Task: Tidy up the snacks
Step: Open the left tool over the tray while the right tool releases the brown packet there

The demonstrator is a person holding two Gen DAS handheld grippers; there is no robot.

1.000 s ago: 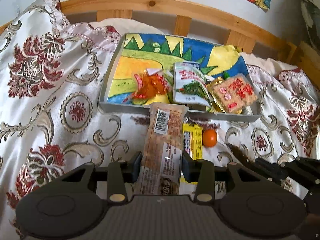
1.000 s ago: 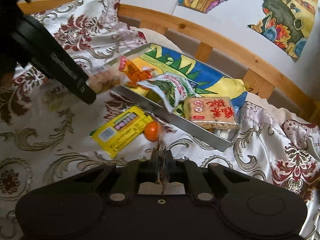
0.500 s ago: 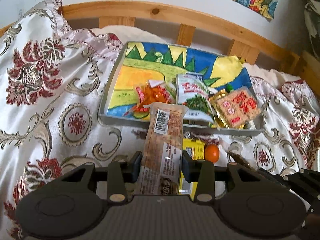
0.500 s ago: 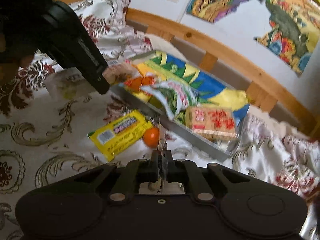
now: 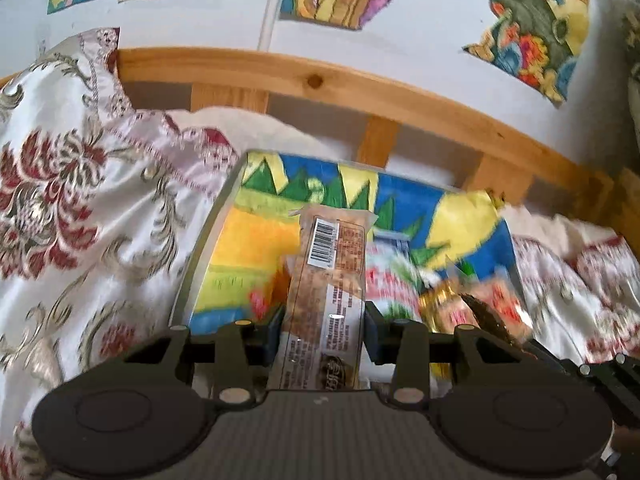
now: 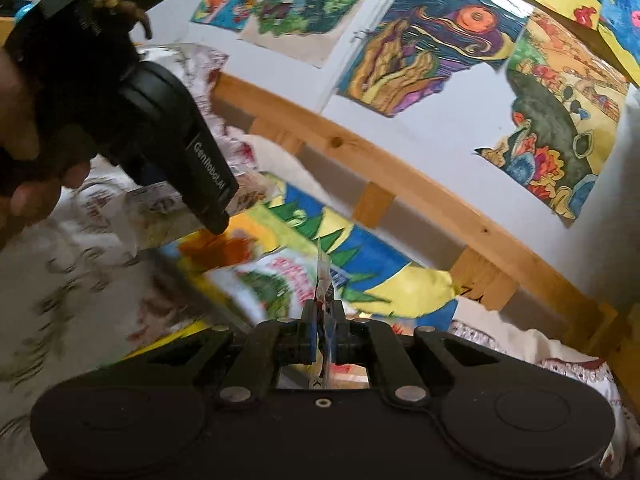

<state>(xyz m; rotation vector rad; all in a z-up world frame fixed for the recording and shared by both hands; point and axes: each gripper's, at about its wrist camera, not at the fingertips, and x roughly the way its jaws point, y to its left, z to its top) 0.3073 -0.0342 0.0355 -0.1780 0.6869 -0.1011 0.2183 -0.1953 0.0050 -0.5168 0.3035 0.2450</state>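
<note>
My left gripper [image 5: 324, 330] is shut on a long brown snack bar pack [image 5: 330, 280] with a barcode, held above the near part of the grey tray [image 5: 200, 252], whose floor has a colourful drawing. In the tray lie an orange pack [image 5: 260, 300], a green-and-white pack [image 5: 388, 280] and a red-printed cracker pack [image 5: 500, 308]. My right gripper [image 6: 326, 336] is shut on a thin foil wrapper [image 6: 323, 280], edge-on, over the tray [image 6: 360, 256]. The left gripper body [image 6: 168, 140] shows at the upper left of the right wrist view.
The tray lies on a flowered satin bedspread [image 5: 80, 220]. A wooden bed rail [image 5: 360, 92] runs behind it, below a white wall with drawings [image 6: 440, 52]. A yellow pack's edge [image 6: 172, 336] shows on the bedspread.
Both grippers have moved forward and up over the tray with their packs. The orange fruit and most of the yellow pack have dropped out of sight.
</note>
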